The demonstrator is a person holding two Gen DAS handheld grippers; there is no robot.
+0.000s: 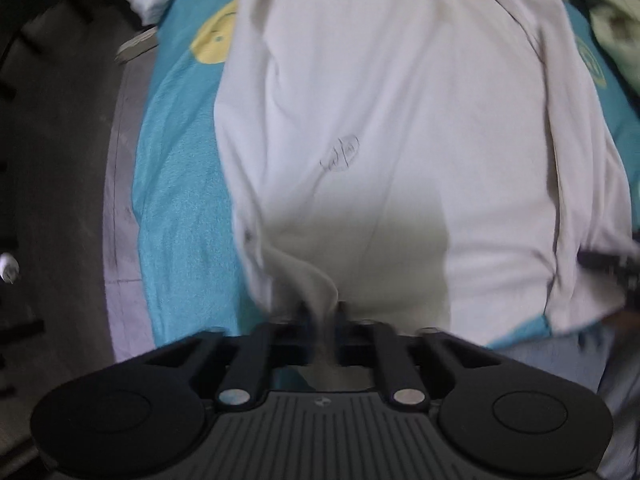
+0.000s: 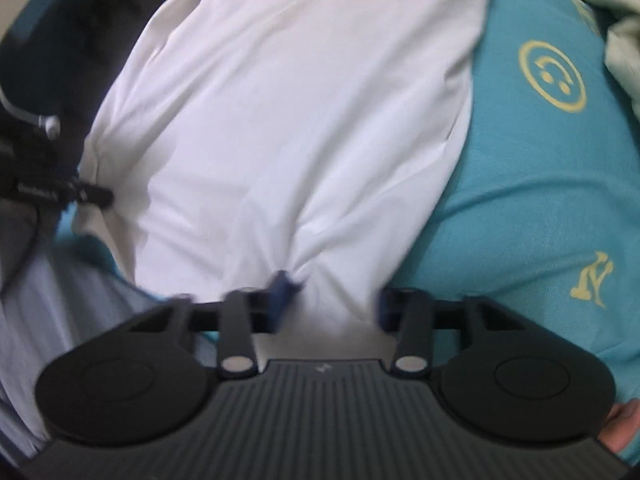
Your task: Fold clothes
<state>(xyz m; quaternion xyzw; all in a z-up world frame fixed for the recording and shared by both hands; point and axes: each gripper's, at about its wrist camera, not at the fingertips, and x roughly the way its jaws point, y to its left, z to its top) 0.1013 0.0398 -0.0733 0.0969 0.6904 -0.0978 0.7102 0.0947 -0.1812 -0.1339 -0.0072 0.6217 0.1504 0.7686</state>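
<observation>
Pinched cloth sits right under us: our left gripper [image 1: 325, 312] has its jaws clamped together on a fold at the near hem of the white shirt [image 1: 384, 128]. Our right gripper [image 2: 330, 300] straddles that hem's other corner, fabric bunched between its blue fingers [image 2: 280, 292], jaws narrowing. Beneath the shirt spreads a teal blanket [image 2: 532, 208].

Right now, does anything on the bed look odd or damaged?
Only a small dark scribble-like mark on the middle of the white garment; too blurred to say whether it is ink or print. Otherwise nothing stands out.
</observation>
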